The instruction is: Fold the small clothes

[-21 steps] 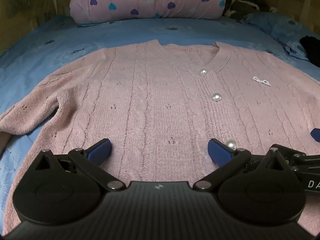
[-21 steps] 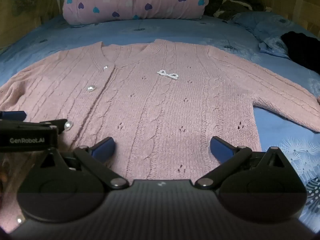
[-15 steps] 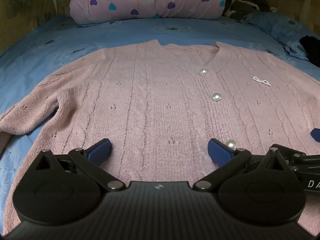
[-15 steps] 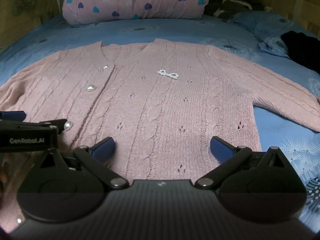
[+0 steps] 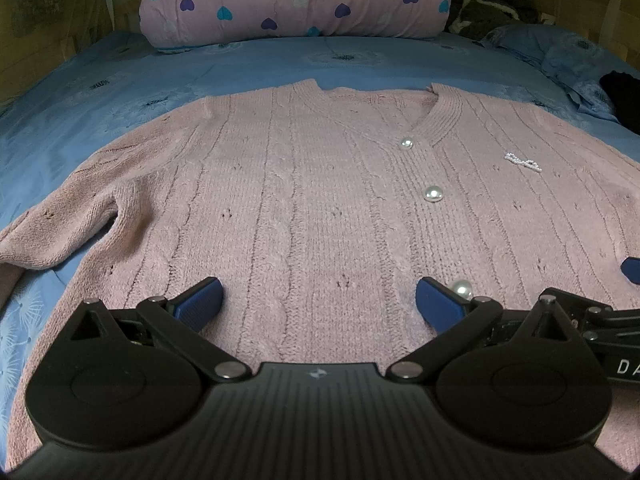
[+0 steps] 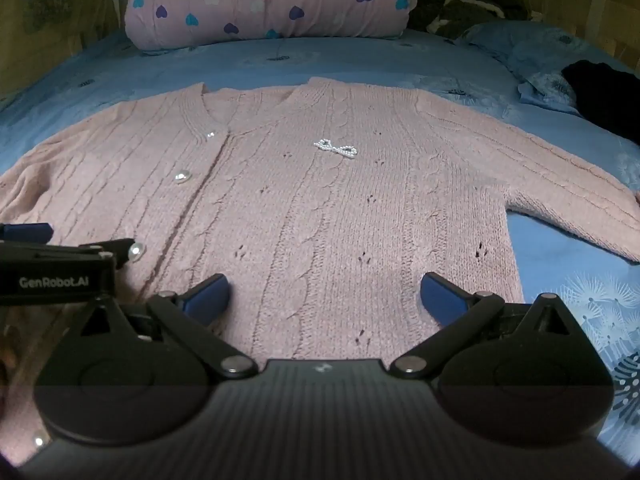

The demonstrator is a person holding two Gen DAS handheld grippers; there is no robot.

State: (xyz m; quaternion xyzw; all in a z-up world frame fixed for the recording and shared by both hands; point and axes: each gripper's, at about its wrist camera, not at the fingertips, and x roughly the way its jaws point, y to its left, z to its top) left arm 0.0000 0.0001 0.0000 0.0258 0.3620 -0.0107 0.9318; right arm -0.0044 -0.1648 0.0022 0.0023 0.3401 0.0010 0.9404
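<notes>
A pink cable-knit cardigan (image 5: 320, 200) lies flat, front up, on the blue bed, with pearl buttons and a small pearl bow (image 6: 335, 149); it also shows in the right wrist view (image 6: 340, 220). Its sleeves spread out left (image 5: 60, 224) and right (image 6: 568, 200). My left gripper (image 5: 319, 304) is open and empty over the hem's left half. My right gripper (image 6: 325, 298) is open and empty over the hem's right half. Each gripper shows at the other view's edge.
A blue bedsheet (image 5: 120, 92) covers the bed. A pink heart-print rolled quilt (image 5: 296, 0) lies at the head. A blue pillow (image 6: 520, 52) and dark clothing (image 6: 600, 92) sit at the far right. Wooden walls flank the bed.
</notes>
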